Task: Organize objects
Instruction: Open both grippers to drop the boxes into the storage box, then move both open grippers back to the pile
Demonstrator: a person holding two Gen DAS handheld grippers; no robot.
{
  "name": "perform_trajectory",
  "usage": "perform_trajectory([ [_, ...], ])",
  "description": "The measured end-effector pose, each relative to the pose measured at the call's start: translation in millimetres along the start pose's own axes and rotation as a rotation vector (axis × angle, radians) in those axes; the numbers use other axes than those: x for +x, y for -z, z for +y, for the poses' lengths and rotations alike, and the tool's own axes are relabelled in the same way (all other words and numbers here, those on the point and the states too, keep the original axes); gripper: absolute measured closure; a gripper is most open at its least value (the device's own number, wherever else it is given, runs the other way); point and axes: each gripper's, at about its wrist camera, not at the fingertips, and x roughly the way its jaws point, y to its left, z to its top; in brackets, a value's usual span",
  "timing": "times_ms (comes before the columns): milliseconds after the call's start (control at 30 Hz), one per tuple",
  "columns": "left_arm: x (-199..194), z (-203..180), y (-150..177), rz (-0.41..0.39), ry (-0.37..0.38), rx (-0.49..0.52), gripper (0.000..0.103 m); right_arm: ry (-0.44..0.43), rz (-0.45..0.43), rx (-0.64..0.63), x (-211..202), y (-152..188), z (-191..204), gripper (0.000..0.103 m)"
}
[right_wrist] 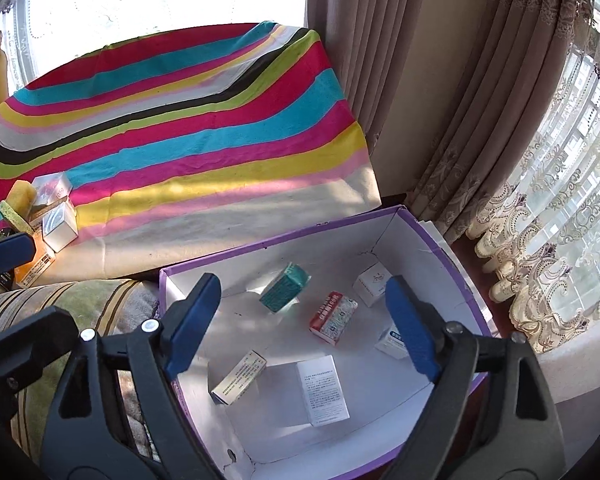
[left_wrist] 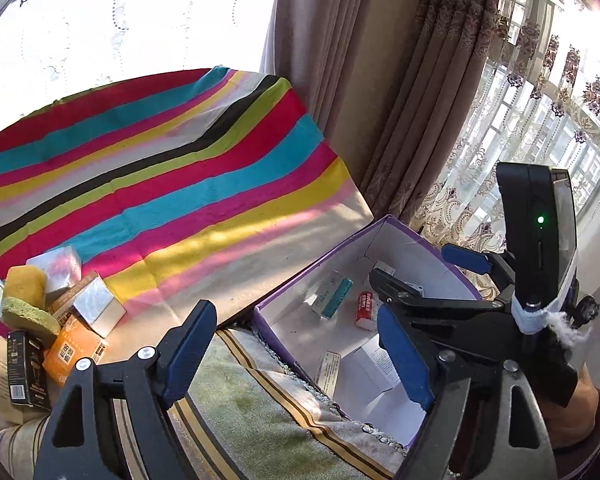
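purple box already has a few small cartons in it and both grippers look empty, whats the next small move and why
Probably swing the left gripper back to the pile on the striped cloth for the orange carton. Both grippers stand open with nothing between the fingers, the purple box has room, and the pile is unsorted.

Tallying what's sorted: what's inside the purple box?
Purple box holds six small cartons, including a teal one and a red one; the right gripper's fingers partly cover one.

Small cartons (right_wrist: 332,318) inside the box (right_wrist: 380,228) — more cartons (left_wrist: 56,312) piled far left on the cloth (left_wrist: 180,160).
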Motion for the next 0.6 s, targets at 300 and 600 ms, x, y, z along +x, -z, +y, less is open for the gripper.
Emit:
perform_trajectory([
  [300,-31,34,9,-0.046,-0.113,-0.029,0.019,-0.014,-0.059,-0.051,-28,-11,32,0.003],
  [600,-70,91,37,-0.098,-0.2,-0.104,0.019,-0.112,-0.08,-0.097,-47,-14,73,0.003],
])
